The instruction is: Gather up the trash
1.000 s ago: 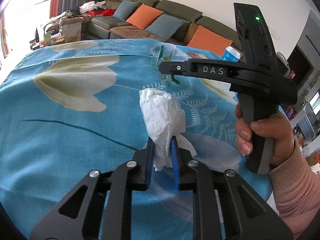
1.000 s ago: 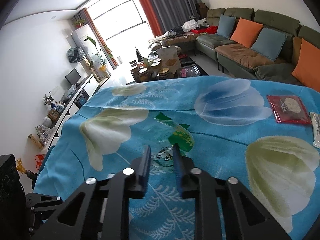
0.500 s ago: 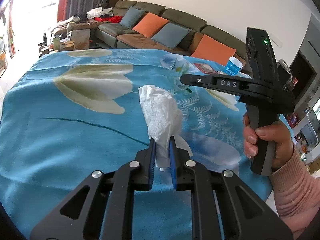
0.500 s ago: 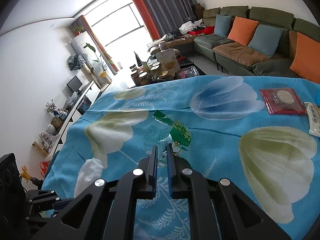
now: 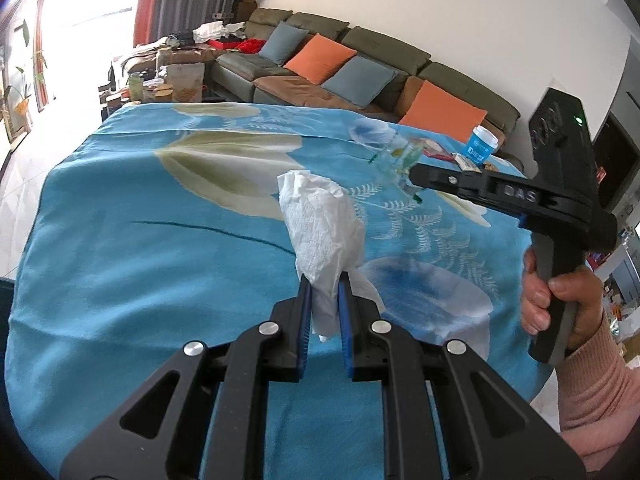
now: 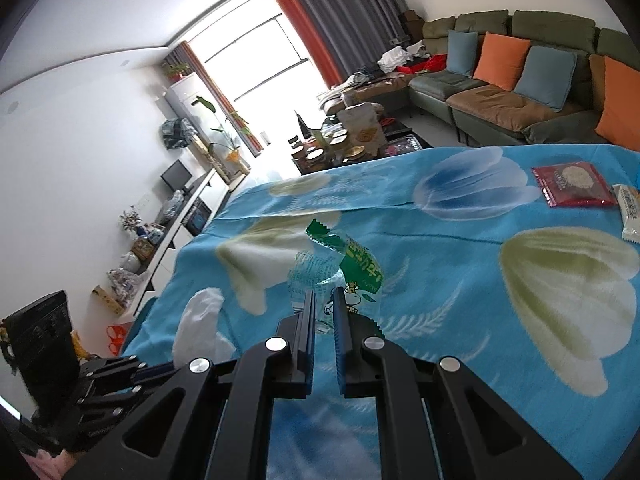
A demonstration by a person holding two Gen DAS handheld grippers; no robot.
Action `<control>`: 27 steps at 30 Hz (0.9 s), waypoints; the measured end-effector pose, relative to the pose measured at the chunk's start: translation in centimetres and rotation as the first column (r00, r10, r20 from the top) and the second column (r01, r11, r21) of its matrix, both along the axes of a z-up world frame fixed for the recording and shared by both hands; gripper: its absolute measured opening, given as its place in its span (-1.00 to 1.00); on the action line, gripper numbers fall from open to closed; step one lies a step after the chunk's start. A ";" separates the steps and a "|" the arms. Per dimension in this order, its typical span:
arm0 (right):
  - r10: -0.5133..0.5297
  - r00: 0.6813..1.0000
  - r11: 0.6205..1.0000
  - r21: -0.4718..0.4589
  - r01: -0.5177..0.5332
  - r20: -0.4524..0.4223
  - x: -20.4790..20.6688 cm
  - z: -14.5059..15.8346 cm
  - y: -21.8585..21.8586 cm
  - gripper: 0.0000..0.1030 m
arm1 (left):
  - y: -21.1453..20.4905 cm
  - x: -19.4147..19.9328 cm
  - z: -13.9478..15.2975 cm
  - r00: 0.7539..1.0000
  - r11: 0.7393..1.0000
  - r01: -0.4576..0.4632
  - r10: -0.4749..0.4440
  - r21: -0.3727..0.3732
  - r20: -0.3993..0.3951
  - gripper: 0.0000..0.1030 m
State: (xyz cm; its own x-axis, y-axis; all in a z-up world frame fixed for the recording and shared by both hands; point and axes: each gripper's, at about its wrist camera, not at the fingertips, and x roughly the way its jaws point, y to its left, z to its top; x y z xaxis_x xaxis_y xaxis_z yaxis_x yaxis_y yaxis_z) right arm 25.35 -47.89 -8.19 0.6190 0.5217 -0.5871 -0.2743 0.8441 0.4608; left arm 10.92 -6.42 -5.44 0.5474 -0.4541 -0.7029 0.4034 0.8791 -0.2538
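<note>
Tissue, white and crumpled [image 5: 320, 232], stood pinched between the blue pads of the left hand-held gripper [image 5: 323, 300], raised above the bench draped in a turquoise flower-print cloth [image 5: 120, 260]. The right hand-held gripper [image 6: 323, 308] was pressed together on a clear and green plastic snack wrapper [image 6: 340, 268], also lifted. A red packet [image 6: 572, 184] lay on the cloth well apart.

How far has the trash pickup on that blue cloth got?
Midway, it seems. The left gripper is shut on a white tissue; the right gripper is shut on a green wrapper. A red packet and a white packet lie uncollected. No bin is visible.
</note>
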 end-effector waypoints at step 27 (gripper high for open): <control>0.104 0.994 0.990 0.091 -0.106 0.028 -3.3 0.3 3.7 -0.86 | 2.8 -2.3 1.2 0.997 0.998 -0.065 0.064 0.023 0.038 -0.74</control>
State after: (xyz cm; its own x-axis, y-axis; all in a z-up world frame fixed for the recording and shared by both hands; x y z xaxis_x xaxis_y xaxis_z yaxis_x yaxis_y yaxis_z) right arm 22.08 -44.18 -7.94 0.5703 0.6359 -0.5200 -0.3708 0.7641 0.5278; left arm 8.60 -3.58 -4.24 0.6009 -0.4004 -0.6918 0.3548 0.9092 -0.2180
